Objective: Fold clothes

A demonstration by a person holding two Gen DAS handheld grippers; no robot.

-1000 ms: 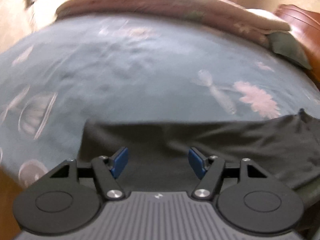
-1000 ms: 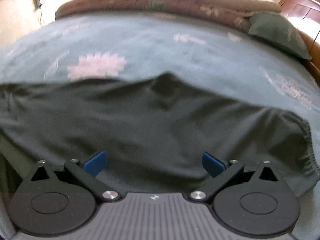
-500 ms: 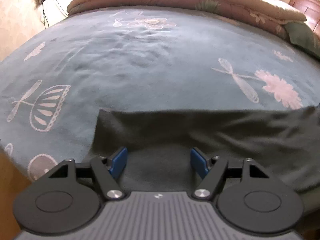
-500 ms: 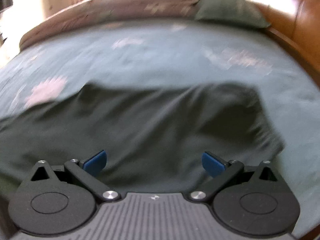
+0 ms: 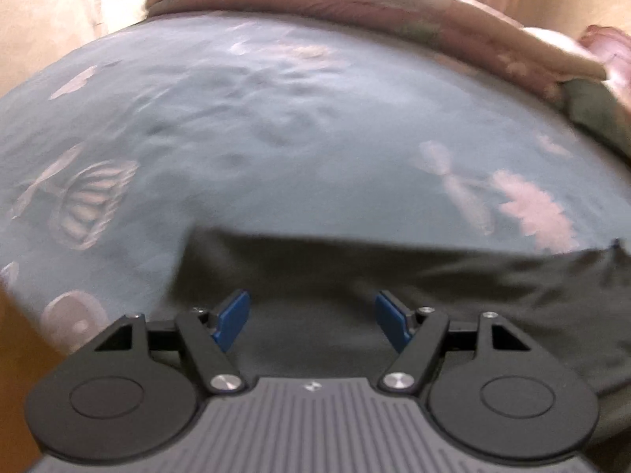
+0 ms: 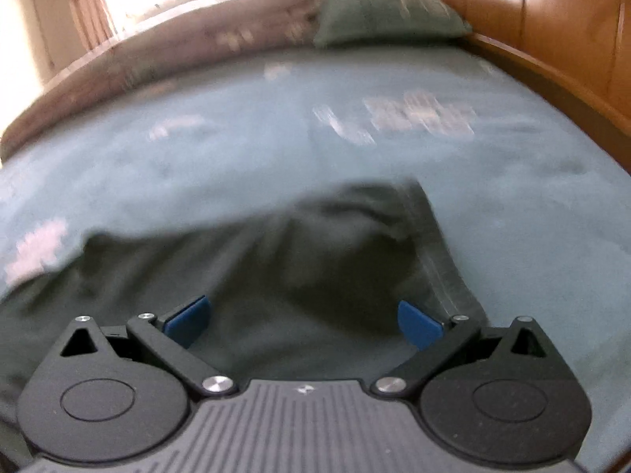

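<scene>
A dark grey-green garment (image 5: 394, 276) lies spread on the blue-green bedspread (image 5: 276, 138). My left gripper (image 5: 313, 321) is open and empty, just above the garment near its left end. In the right wrist view the same garment (image 6: 276, 268) shows its right end with a stitched hem (image 6: 437, 260). My right gripper (image 6: 303, 323) is open and empty, low over that end. Both views are blurred by motion.
A folded pinkish quilt (image 5: 355, 0) lies along the far side of the bed. A dark green pillow (image 6: 386, 12) sits at the far right by the wooden headboard (image 6: 552, 39). The bedspread carries pale flower and dragonfly prints (image 5: 528, 205).
The right gripper has swung to the right, from mid-garment to its hemmed right end. The left gripper has shifted only slightly near the left end. Both stay open.
</scene>
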